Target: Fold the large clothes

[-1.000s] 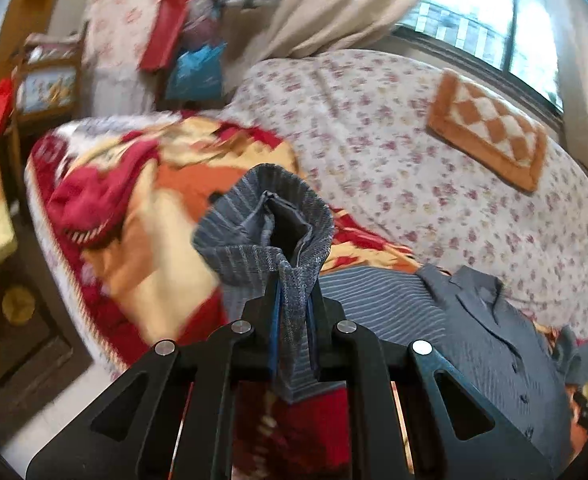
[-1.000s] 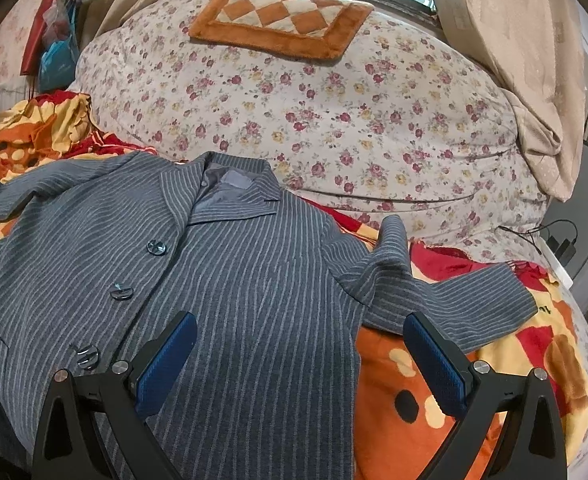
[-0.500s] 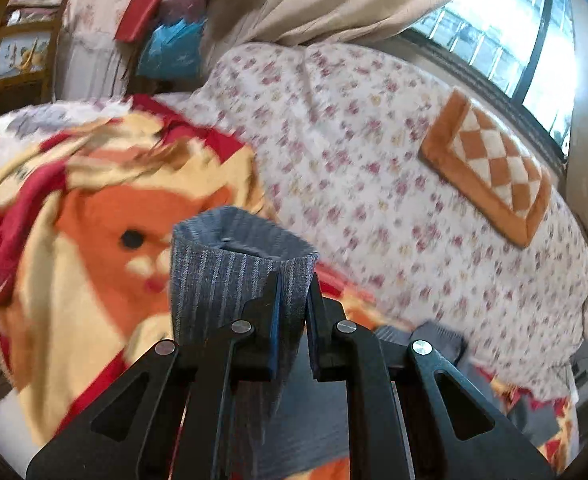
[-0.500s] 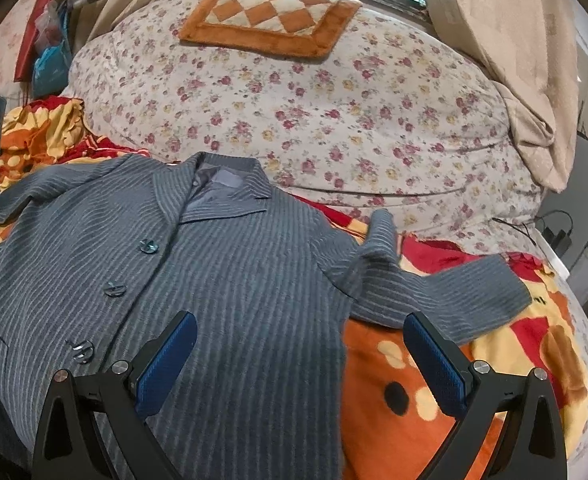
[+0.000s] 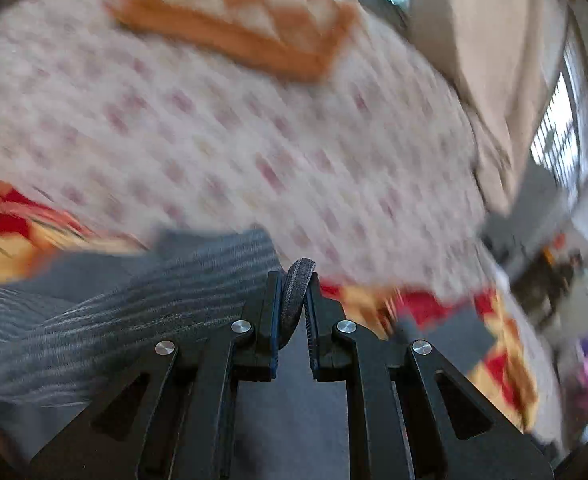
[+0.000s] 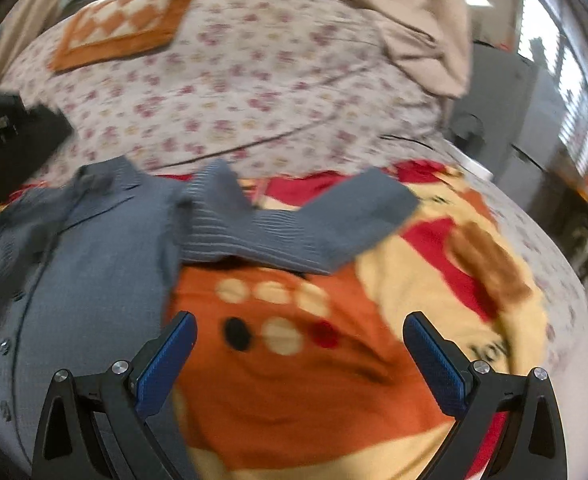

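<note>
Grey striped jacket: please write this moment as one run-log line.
left claw: shut on grey striped jacket | right claw: open, above orange blanket

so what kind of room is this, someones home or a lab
Most likely a home bedroom. The grey striped jacket lies on a bed spread with a floral cover and a bright orange cartoon blanket. An orange checked cushion lies near the window, where beige curtains hang.

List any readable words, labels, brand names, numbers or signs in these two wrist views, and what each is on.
Nothing can be read with confidence.
Dark marks on the orange, yellow and red cartoon-print blanket: possibly lettering, too blurred to read.
Grey pinstriped jacket: no label or text visible.
Black left tool and black right tool: no markings visible.
</note>
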`<state>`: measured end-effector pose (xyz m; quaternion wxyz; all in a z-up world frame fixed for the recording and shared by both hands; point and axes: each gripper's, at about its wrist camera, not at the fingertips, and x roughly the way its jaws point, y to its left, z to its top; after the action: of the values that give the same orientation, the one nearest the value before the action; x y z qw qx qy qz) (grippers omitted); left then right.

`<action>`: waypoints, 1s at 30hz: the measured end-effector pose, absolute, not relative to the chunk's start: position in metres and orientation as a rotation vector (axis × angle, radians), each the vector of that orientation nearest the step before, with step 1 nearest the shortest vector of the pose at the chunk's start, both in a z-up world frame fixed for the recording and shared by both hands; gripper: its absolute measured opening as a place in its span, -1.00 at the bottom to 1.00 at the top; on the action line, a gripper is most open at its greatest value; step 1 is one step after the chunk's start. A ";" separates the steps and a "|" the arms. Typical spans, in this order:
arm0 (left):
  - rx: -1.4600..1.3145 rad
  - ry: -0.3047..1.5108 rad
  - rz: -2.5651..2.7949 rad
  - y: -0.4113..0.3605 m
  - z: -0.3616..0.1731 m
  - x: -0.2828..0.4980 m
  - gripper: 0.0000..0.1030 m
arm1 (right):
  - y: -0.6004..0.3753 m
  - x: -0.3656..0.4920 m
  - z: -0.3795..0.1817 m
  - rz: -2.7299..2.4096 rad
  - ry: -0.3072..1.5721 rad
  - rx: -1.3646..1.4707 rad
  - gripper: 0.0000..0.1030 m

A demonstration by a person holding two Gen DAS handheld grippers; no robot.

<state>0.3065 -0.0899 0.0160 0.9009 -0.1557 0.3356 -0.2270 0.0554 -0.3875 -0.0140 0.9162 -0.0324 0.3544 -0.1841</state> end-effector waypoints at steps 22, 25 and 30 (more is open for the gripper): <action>-0.374 1.037 -0.719 -0.142 -0.062 0.232 -0.34 | -0.415 0.050 -0.012 -0.414 0.741 0.054 0.98; -0.358 0.941 -0.639 -0.082 -0.038 0.232 -0.34 | -0.401 0.057 -0.006 -0.375 0.702 0.082 0.98; -0.300 0.806 -0.218 0.024 -0.019 0.262 -0.35 | -0.363 0.076 0.005 -0.199 0.607 0.102 0.90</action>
<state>0.2619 0.0241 -0.0193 0.9031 -0.1451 0.3900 -0.1057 0.0763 -0.3631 0.0050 0.9482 0.0500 0.2982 -0.0976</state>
